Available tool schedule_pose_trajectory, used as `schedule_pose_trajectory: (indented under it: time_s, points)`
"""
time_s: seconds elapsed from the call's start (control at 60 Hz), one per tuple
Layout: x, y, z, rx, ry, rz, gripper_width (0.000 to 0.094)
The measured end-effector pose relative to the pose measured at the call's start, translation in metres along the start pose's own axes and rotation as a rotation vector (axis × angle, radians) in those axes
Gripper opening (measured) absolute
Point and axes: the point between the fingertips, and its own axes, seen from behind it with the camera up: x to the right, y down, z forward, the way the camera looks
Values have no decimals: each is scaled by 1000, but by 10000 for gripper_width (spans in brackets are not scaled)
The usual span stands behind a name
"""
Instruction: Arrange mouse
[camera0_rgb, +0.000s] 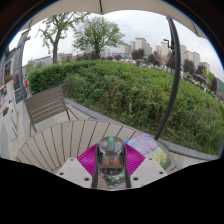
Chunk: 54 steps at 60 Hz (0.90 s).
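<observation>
A grey, partly see-through mouse with green inside sits between my two fingers, its nose pointing away from me. My gripper is shut on it, the magenta pads pressing on its left and right sides. The mouse hangs above a pale tabletop. Just to the right of the right finger lies a flat, colourful printed sheet, perhaps a mouse mat. The underside of the mouse is hidden.
Wooden deck boards stretch ahead. A slatted wooden chair stands to the left. A thick green hedge closes off the far side, with trees and buildings beyond. A dark pole rises on the right.
</observation>
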Motion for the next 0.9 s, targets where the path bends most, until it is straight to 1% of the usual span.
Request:
schedule_pose_trajectory:
  time_s: [0.083,0.15,0.233,0.283,0.383,0.417,0.433,0.45,0.483,0.5,0.517,0.6,0.667,0.733,0.9]
  points:
    - [43,10,42,-33,10,7,372]
    - [72,28,66,-66,16,17,372]
    - [92,54,89,-104,19,19,381]
    - [96,69,100,-122,5,26,393]
    - [90,94,106,-168,-53,25,466]
    - [91,90,104,-143,-55,15,492]
    - [91,91,103,-148,-52,10,534]
    - [91,95,101,-159,-46,8,610]
    - [97,96,95,-174,-21,6,835]
    - [99,95,91,-174,-7,6,854]
    - [99,93,86,-172,-1,2,829]
    - [95,78,50,-154,-22,-17,851]
    - [88,78,9,-183,-45,-11,848]
    - [86,76,-43,-194,-54,11,840]
    - [77,104,-174,-246,-71,6,849]
